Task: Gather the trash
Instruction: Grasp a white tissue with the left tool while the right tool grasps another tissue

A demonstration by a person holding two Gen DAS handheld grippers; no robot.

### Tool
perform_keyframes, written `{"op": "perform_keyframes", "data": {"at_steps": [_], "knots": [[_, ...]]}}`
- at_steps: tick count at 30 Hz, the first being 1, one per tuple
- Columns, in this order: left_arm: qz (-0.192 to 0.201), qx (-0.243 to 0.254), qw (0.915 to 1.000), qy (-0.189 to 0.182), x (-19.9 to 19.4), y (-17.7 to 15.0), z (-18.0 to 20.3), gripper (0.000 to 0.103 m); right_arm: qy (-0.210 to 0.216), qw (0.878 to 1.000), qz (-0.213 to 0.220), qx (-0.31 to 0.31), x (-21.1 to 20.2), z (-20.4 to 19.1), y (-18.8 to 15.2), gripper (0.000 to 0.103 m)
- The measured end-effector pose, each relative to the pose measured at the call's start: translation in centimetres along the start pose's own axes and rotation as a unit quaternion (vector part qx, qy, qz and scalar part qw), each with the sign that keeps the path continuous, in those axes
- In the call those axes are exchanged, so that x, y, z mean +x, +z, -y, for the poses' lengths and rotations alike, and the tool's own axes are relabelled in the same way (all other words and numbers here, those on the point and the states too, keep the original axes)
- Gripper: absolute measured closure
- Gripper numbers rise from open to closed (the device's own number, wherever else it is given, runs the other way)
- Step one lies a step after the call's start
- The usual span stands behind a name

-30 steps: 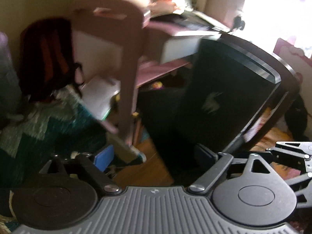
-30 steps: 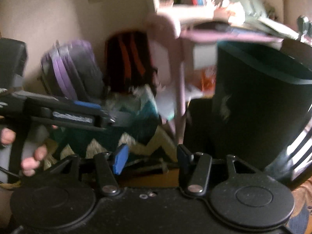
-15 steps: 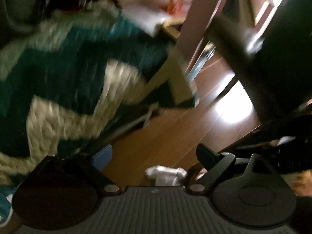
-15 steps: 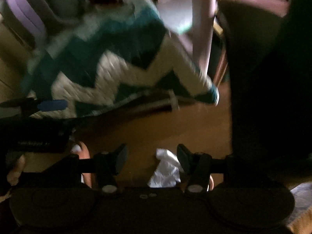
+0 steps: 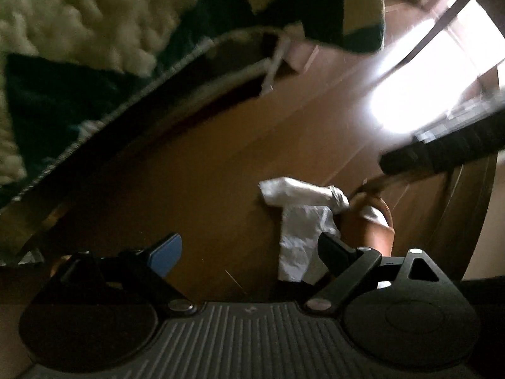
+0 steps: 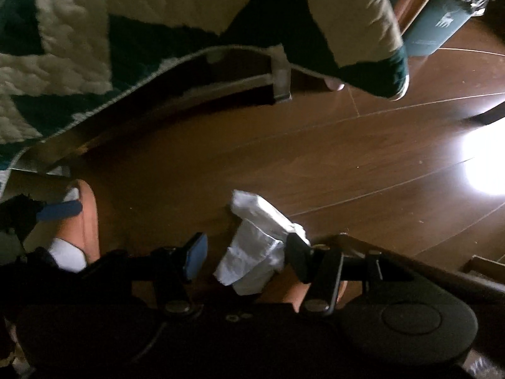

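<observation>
A crumpled white paper (image 6: 252,246) lies on the brown wooden floor. My right gripper (image 6: 246,257) points down over it and is open; the paper shows between its two fingers, closer to the right one, and nothing is gripped. In the left wrist view the same paper (image 5: 300,221) lies just inside the right finger of my left gripper (image 5: 249,252), which is also open and holds nothing. One blue fingertip (image 6: 60,210) of the left gripper shows at the left of the right wrist view.
A teal and cream zigzag blanket (image 6: 79,41) hangs over a low frame (image 6: 277,75) behind the paper. A dark green bin (image 6: 442,22) stands at the far right. A person's foot in a brown slipper (image 5: 372,224) is beside the paper. Glare marks the floor (image 6: 486,164).
Both grippers have dropped and tipped from facing the desk, bags and bin to pointing down at the floor. The paper has come into view between the fingers. Both stayed open.
</observation>
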State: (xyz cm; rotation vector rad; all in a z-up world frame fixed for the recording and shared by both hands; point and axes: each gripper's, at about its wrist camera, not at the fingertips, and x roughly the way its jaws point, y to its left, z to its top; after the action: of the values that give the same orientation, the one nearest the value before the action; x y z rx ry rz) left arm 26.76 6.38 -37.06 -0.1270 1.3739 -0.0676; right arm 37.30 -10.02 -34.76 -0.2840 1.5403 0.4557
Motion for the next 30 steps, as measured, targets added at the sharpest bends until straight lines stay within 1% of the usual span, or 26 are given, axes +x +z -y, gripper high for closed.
{"op": "perform_keyframes", "data": {"at_steps": [2,5,8,11,14,16,19,21,23,25,26,27,28,29,30], "knots": [[-0.015,0.003,0.9999,-0.006,1.4,-0.5,0.5,0.009,0.002,1.000,-0.009,0.004,1.8,0.3,1.0,0.048],[-0.036,-0.006,0.9992,-0.018,3.7,-0.8,0.9,0.009,0.015,1.000,-0.025,0.010,4.8,0.8,2.0,0.048],[-0.060,-0.004,0.9980,-0.017,6.4,-1.3,1.5,0.009,0.024,0.999,-0.046,-0.003,8.4,1.0,2.6,0.048],[-0.093,-0.004,0.9955,-0.020,10.0,-2.0,1.8,0.009,0.018,0.997,-0.062,-0.028,12.0,1.2,2.8,0.048],[-0.115,0.001,0.9931,-0.024,13.4,-2.5,2.1,0.009,0.017,0.996,-0.080,-0.031,15.3,1.9,2.7,0.048],[-0.127,0.010,0.9915,-0.027,15.6,-2.3,2.3,0.009,0.025,0.995,-0.091,-0.026,17.1,2.5,2.5,0.048],[-0.122,0.031,0.9918,-0.023,17.8,-2.2,2.9,0.010,0.031,0.994,-0.100,-0.026,19.0,3.0,2.3,0.048],[-0.115,0.033,0.9925,-0.025,18.9,-1.9,3.2,0.010,0.034,0.994,-0.100,-0.024,20.0,3.3,2.1,0.048],[-0.115,0.036,0.9923,-0.026,19.9,-1.8,3.5,0.010,0.042,0.994,-0.102,-0.018,20.7,3.6,2.0,0.048],[-0.115,0.049,0.9919,-0.023,20.7,-1.8,4.1,0.010,0.045,0.994,-0.100,-0.021,21.1,3.8,1.8,0.048],[-0.113,0.056,0.9918,-0.022,21.0,-1.9,4.3,0.012,0.048,0.994,-0.099,-0.024,21.2,3.7,1.7,0.048],[-0.111,0.063,0.9917,-0.019,21.2,-2.0,4.6,0.018,0.049,0.994,-0.096,-0.025,21.3,3.7,1.6,0.048],[-0.111,0.067,0.9914,-0.017,21.4,-2.1,4.8,0.027,0.049,0.994,-0.095,-0.026,21.4,3.7,1.6,0.048],[-0.112,0.069,0.9913,-0.013,21.6,-2.2,4.9,0.033,0.050,0.994,-0.097,-0.030,21.5,3.5,1.5,0.048],[-0.107,0.069,0.9918,-0.007,21.6,-2.2,5.1,0.036,0.047,0.994,-0.096,-0.036,21.6,3.4,1.4,0.049]]}}
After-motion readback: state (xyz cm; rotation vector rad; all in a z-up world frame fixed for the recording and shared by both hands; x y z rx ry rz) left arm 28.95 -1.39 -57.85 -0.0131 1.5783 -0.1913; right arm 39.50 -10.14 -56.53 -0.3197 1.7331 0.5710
